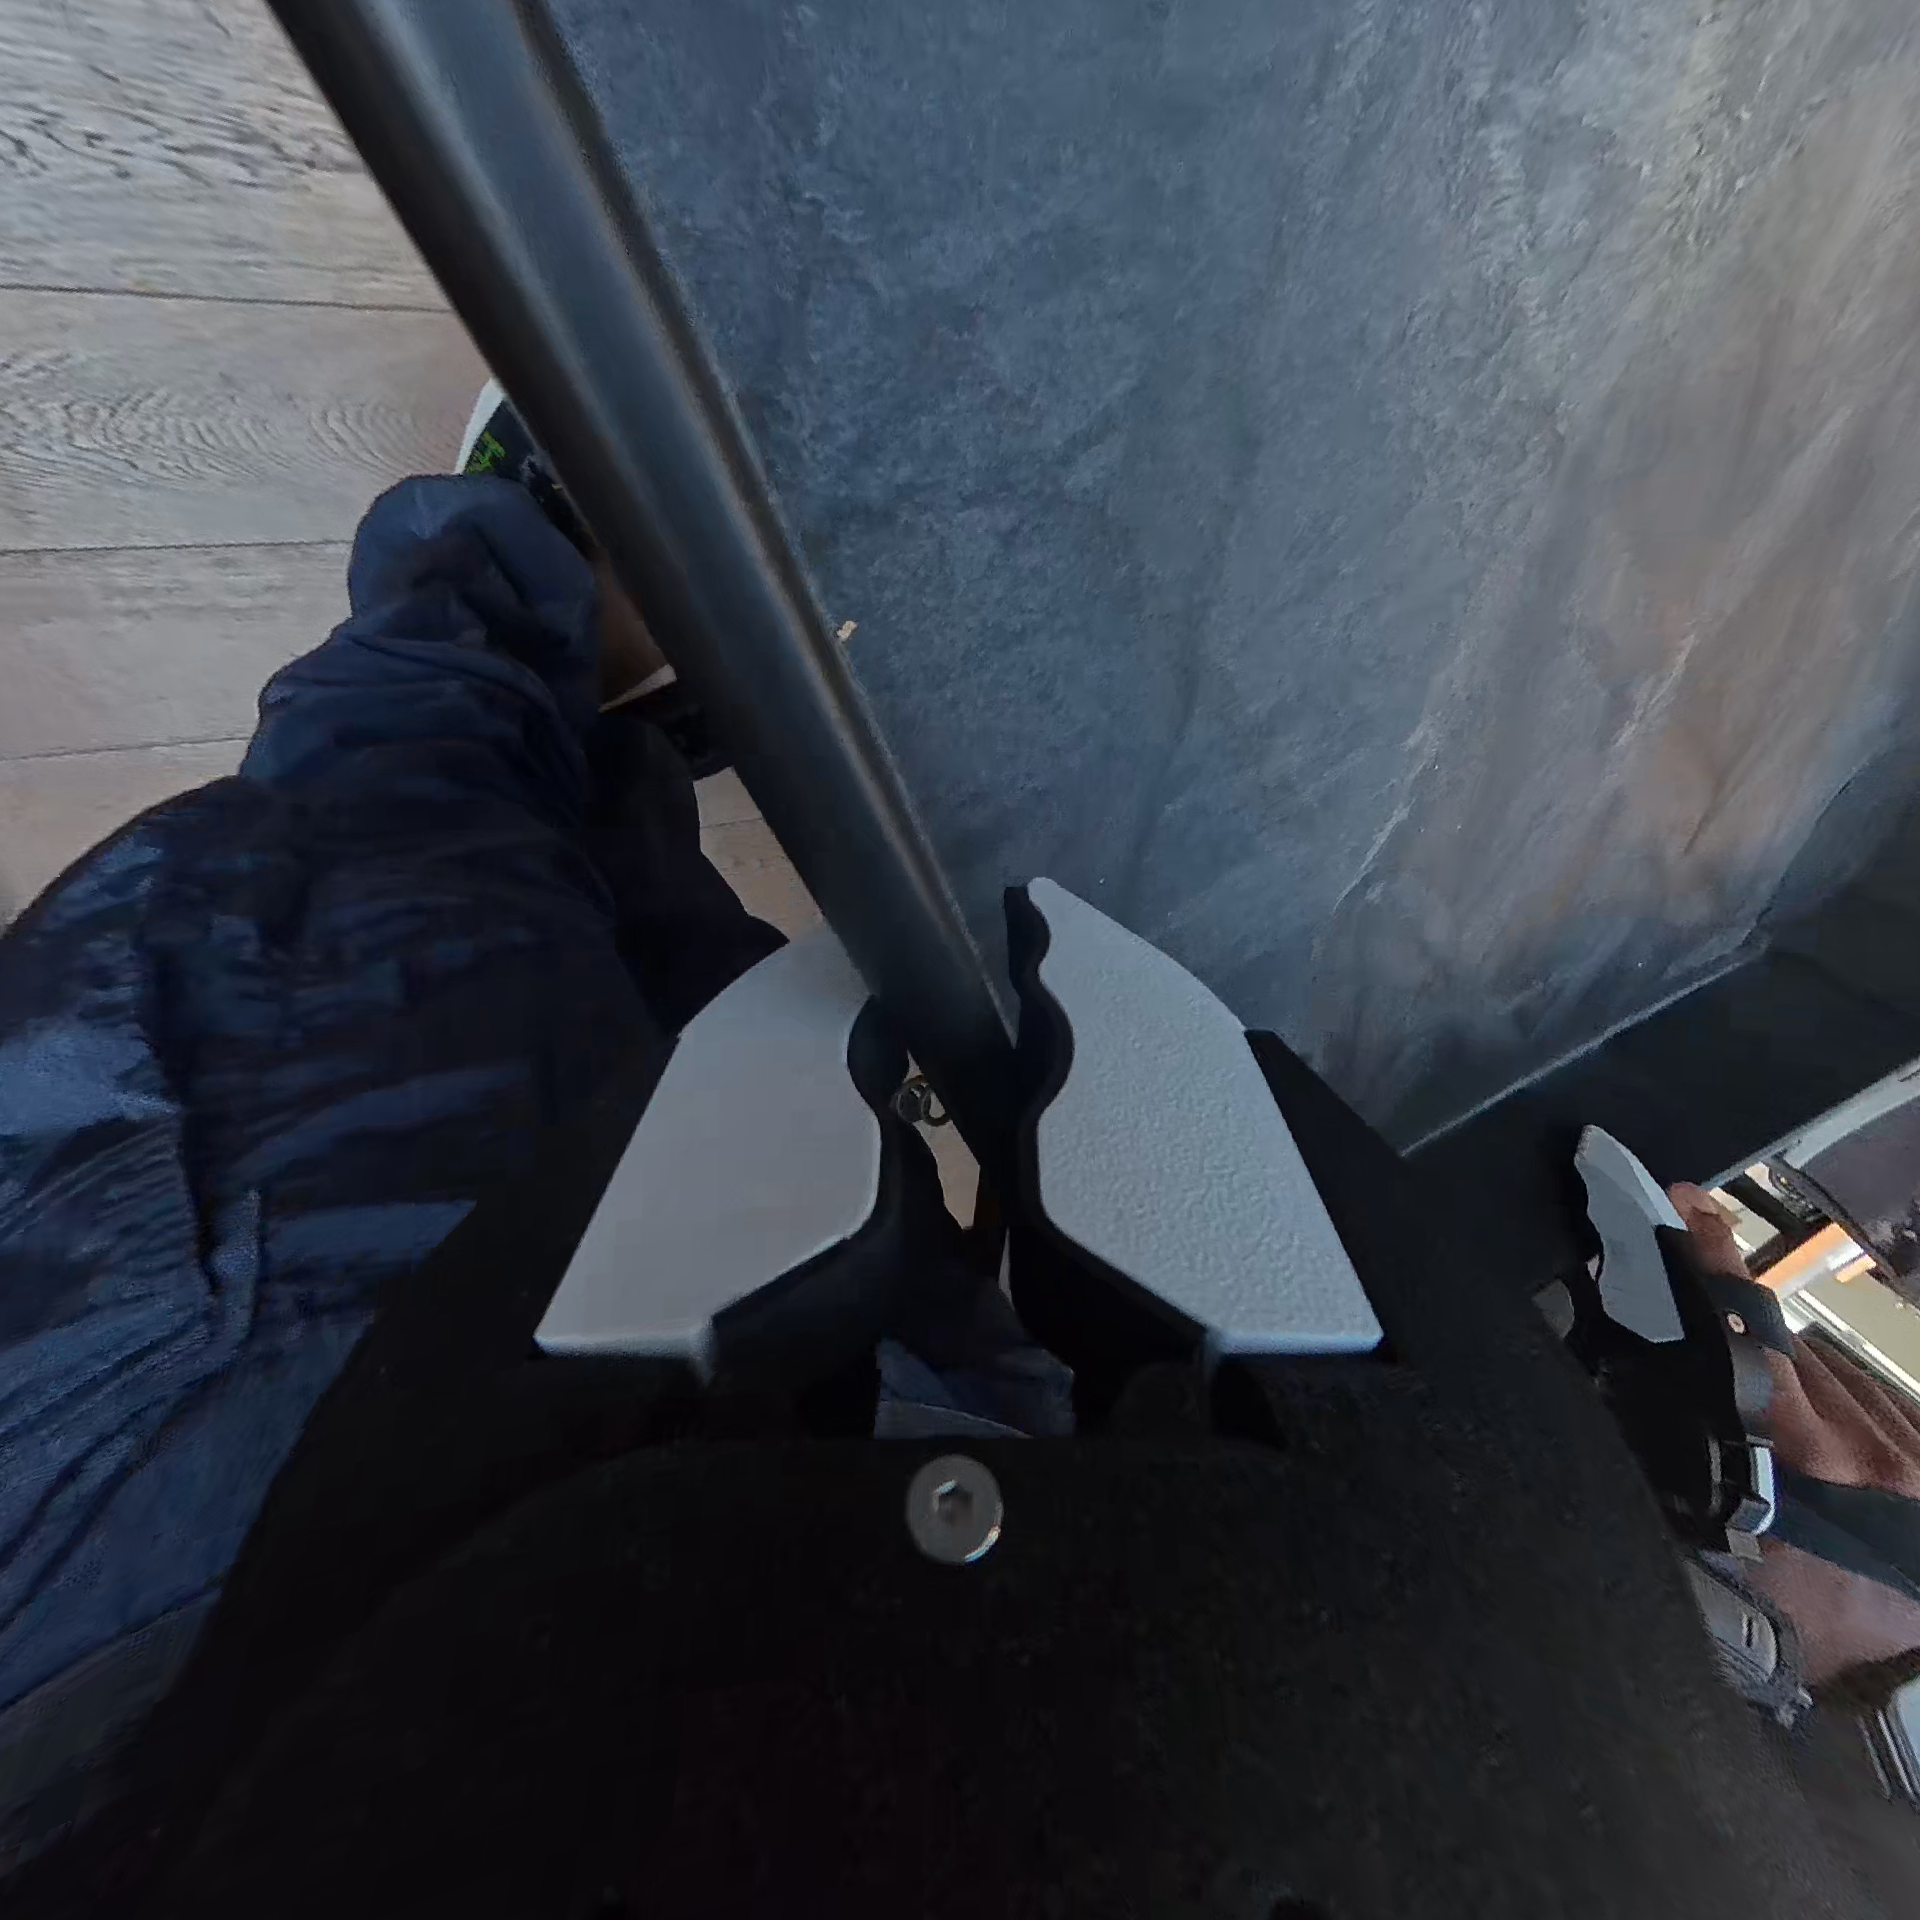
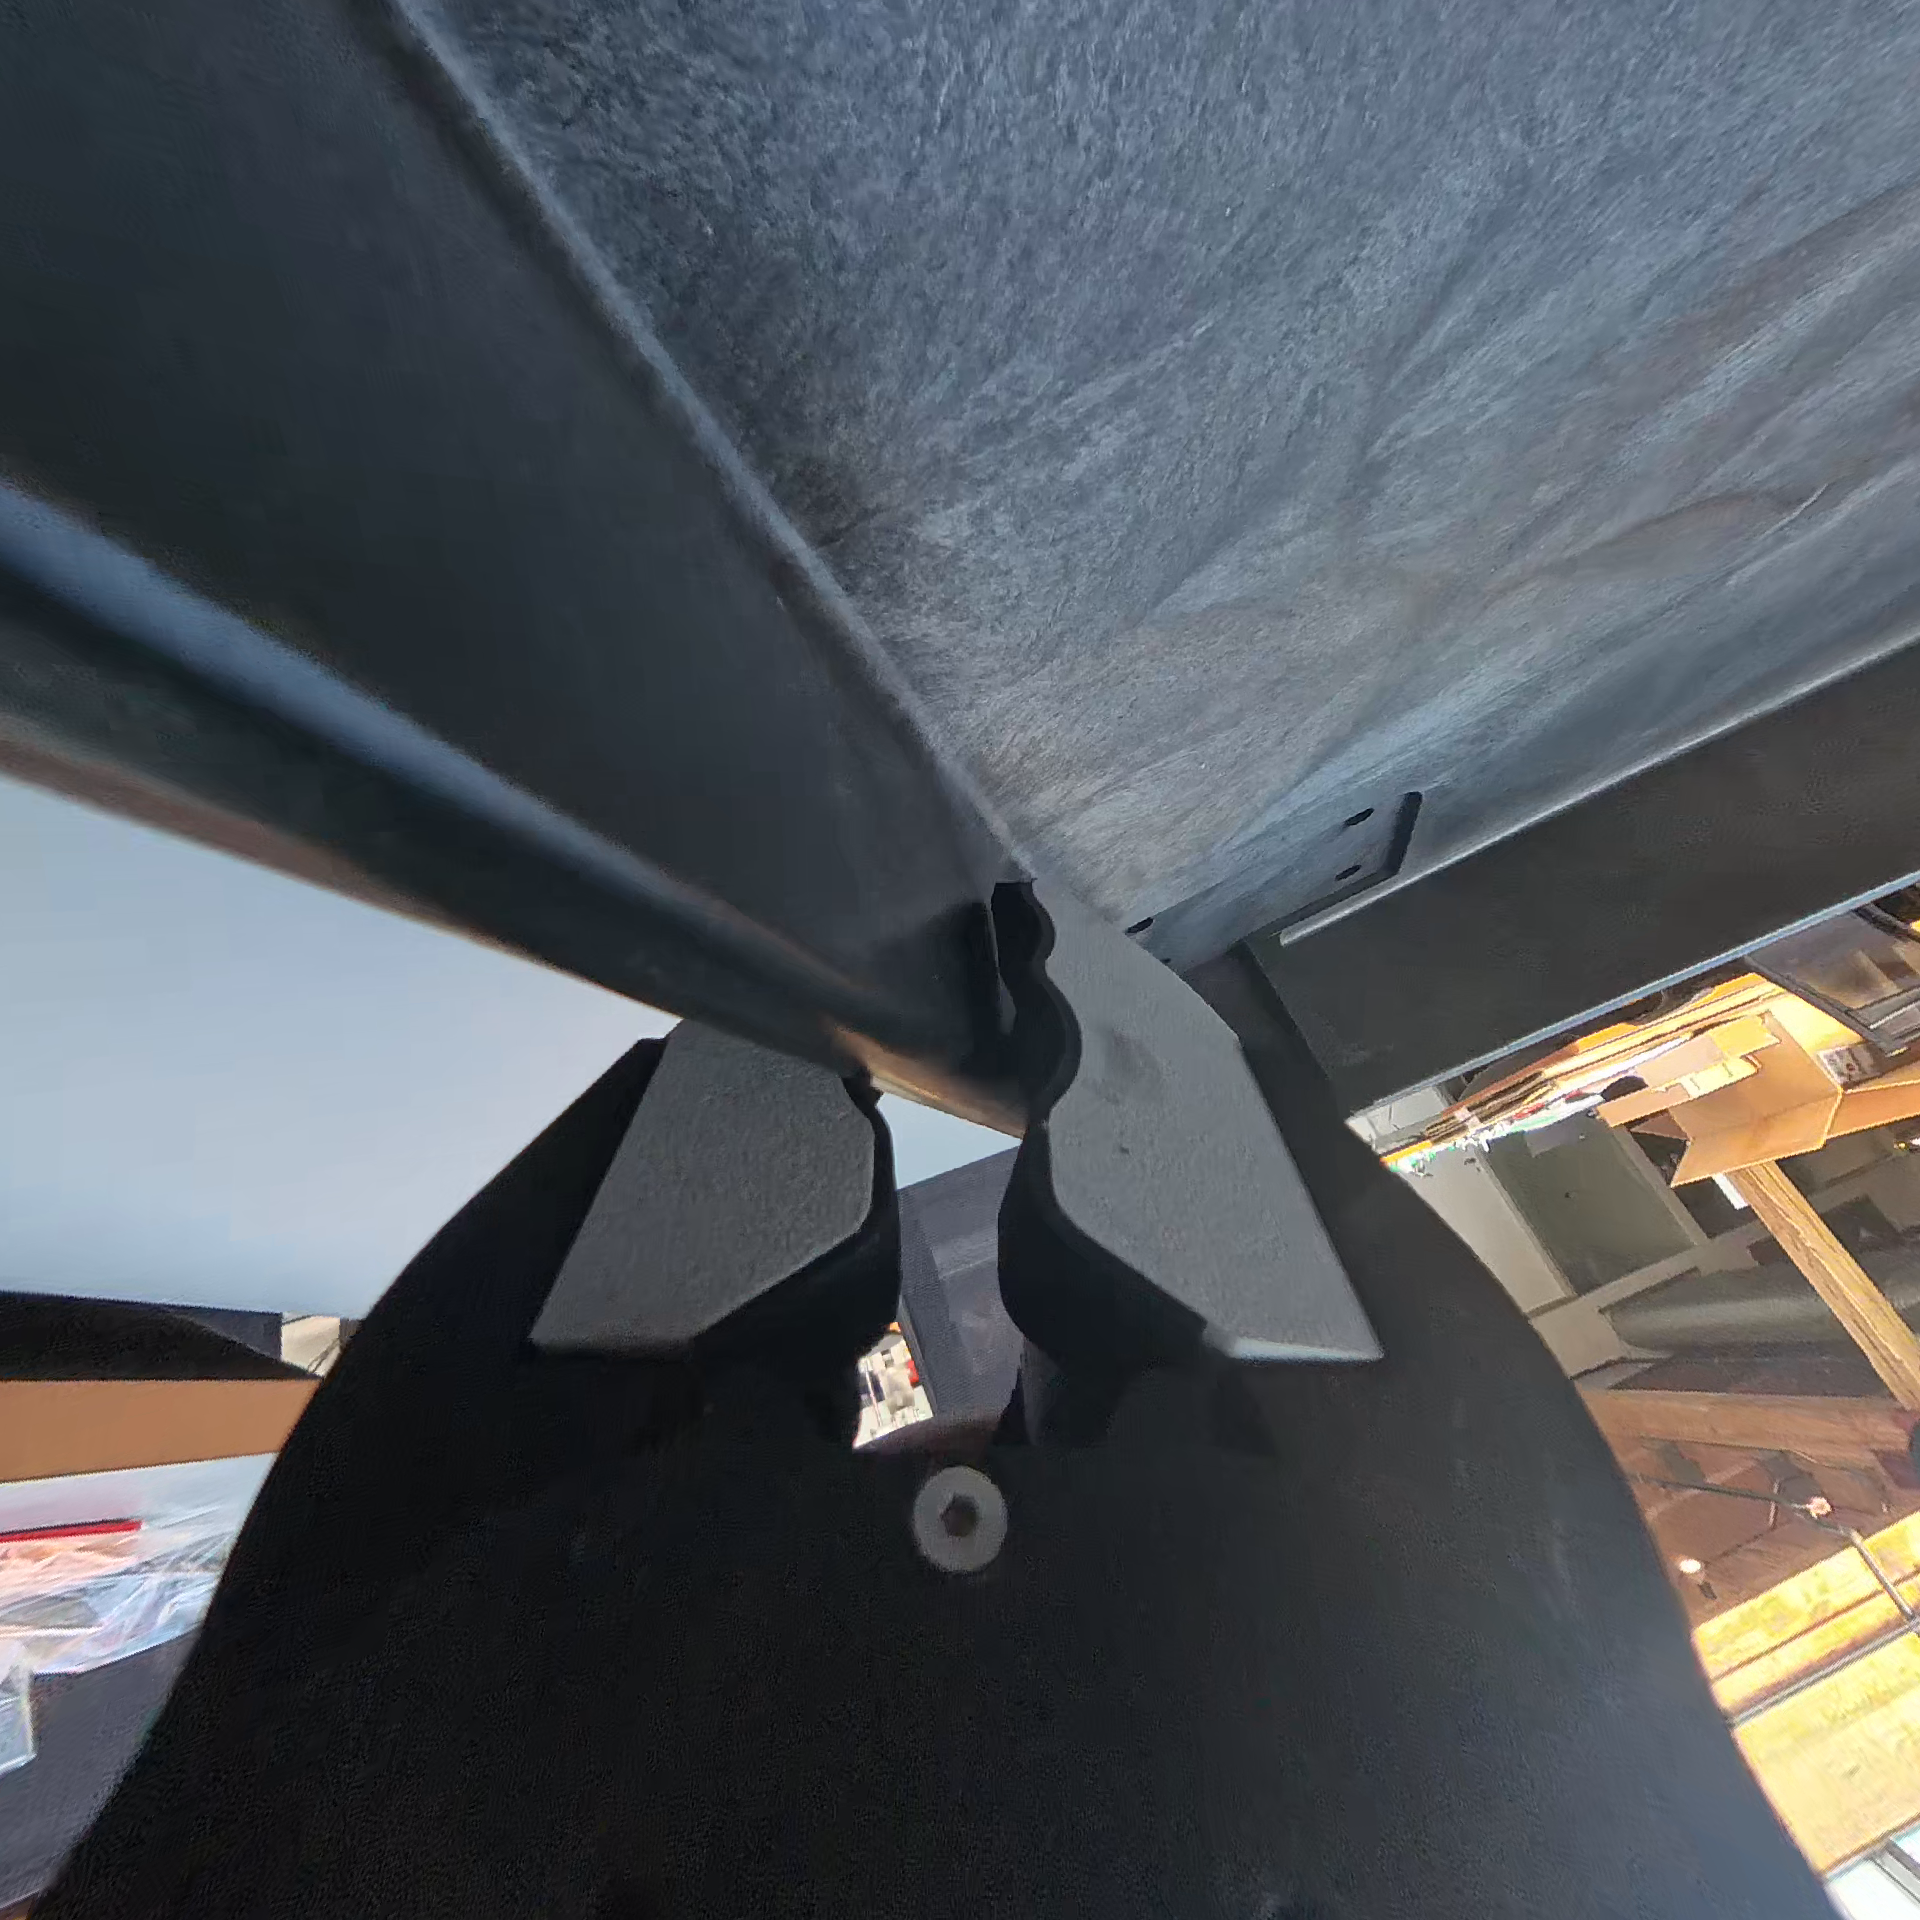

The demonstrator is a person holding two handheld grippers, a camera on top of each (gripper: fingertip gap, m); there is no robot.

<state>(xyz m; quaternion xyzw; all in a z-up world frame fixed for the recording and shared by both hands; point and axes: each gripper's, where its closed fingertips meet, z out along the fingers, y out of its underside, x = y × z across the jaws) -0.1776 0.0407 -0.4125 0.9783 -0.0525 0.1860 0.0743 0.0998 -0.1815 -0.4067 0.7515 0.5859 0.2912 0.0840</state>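
Clearly, a dark metal bar point(image 1: 582, 436) is being gripped by the left gripper point(image 1: 961, 1029), whose two grey-faced fingers point(image 1: 1164, 1132) are being pressed narrowly against the bar's lower end. That bar is being seen running up and to the left along the edge of a dark felt-like panel point(image 1: 1247, 468), which is being shown filling most of the left wrist view. Beside the bar on the left, a blue-clad leg point(image 1: 312, 935) and a shoe point(image 1: 499, 457) are being shown over a pale wooden floor point(image 1: 156, 312). At the right edge, the right gripper point(image 1: 1631, 1247) is being shown held in a hand point(image 1: 1829, 1403).

In the right wrist view, the right gripper point(image 2: 1003, 997) is being closed in the same way on a dark frame bar point(image 2: 468, 831), its fingertips point(image 2: 1039, 977) being held nearly together around the bar's edge. The felt-like panel point(image 2: 1247, 416) is being seen just above, with a small bracket point(image 2: 1361, 862) at its corner. Farther off to the right, cardboard boxes point(image 2: 1714, 1101) and wooden shelving point(image 2: 1818, 1268) are being shown, blurred.
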